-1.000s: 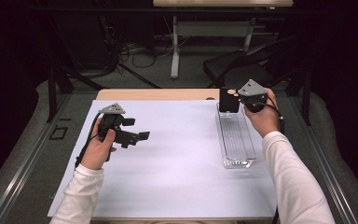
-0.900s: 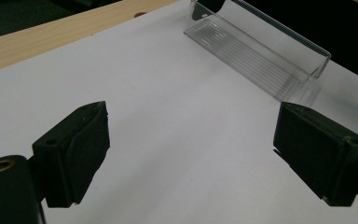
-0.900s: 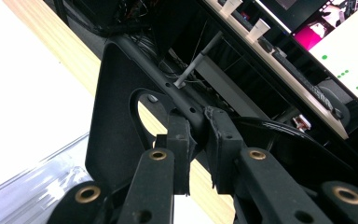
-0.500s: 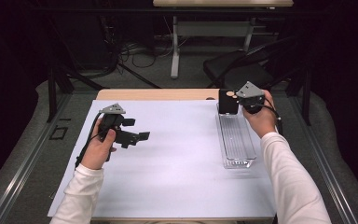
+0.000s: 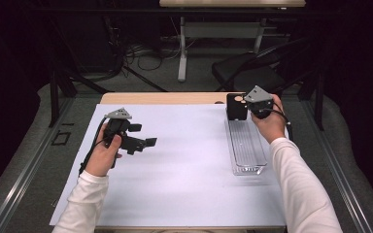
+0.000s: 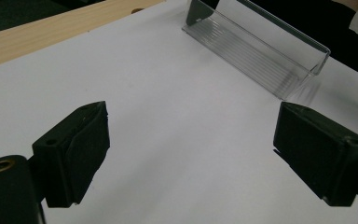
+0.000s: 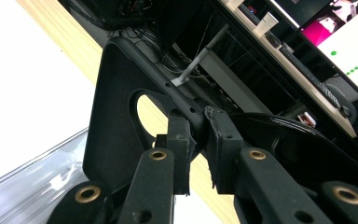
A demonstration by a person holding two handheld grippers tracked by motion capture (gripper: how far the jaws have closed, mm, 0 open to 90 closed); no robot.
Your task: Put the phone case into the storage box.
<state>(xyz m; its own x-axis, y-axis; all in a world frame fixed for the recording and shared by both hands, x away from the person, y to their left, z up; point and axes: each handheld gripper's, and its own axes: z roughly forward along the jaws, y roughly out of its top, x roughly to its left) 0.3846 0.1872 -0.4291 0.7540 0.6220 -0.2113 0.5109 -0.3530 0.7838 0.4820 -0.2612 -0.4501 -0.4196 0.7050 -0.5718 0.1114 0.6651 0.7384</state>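
The right claw (image 5: 243, 108) is clenched on the top edge of a black plastic end plate (image 5: 236, 107), which stands upright at the far end of a long clear plastic tray (image 5: 246, 148). In the right gripper view the two jaws pinch the thin rim of the plate (image 7: 121, 116) from either side, just beside its oval cut-out, with the tray's clear wall (image 7: 32, 182) low at the left. The tray lies lengthwise on the right side of the white sheet (image 5: 184, 170) that covers the surface, its near end toward the person.

The left claw (image 5: 143, 137) is released, its jaws spread wide and holding nothing, hovering over bare white sheet on the left, well apart from the tray. The left gripper view looks across the sheet (image 6: 177, 121) to the tray (image 6: 261, 51) beyond the gap between the two jaws.

Compared with a second ago, little has changed: the right hand (image 5: 267, 124) sits at the same far end of the tray, its grey plate tilted slightly differently, and the left hand (image 5: 104, 153) has not shifted. The tray and end plate lie where they did.
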